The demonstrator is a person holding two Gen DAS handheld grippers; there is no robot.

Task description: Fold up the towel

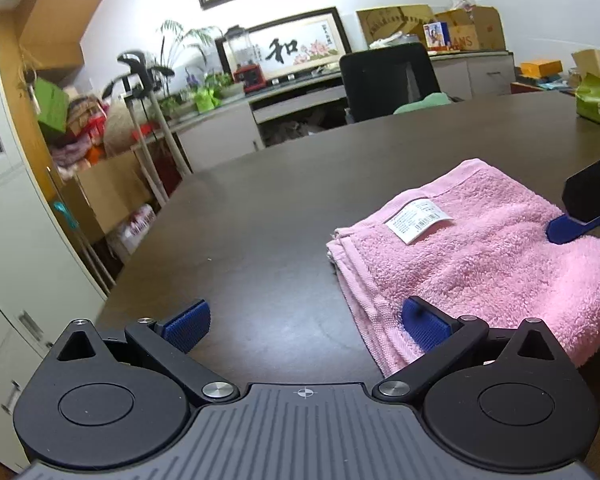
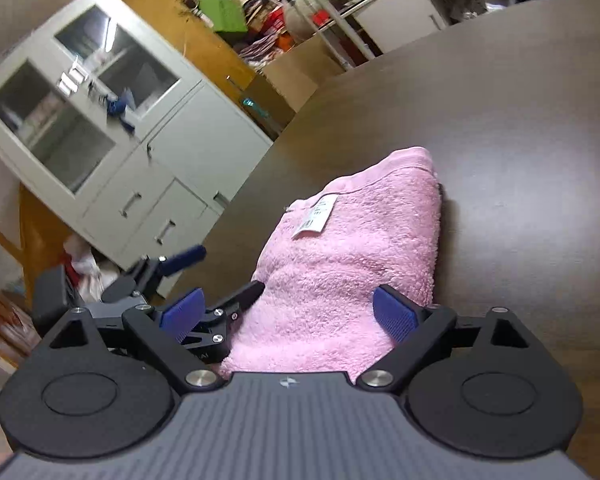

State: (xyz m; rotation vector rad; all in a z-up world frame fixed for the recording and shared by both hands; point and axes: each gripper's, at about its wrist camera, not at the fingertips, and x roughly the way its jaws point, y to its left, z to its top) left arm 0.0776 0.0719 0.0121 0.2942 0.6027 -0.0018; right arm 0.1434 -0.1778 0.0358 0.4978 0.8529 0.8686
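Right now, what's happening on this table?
A person is working with two handheld grippers over a pink terry towel on a dark brown table. The towel already lies folded in several layers, its white care label facing up. The left gripper is open at the towel's near edge, one blue pad over the cloth. The right gripper is open too, straddling the towel without holding it.

Left tool (image 1: 306, 326) and right tool (image 2: 288, 314) both spread wide, apparently gripping nothing.
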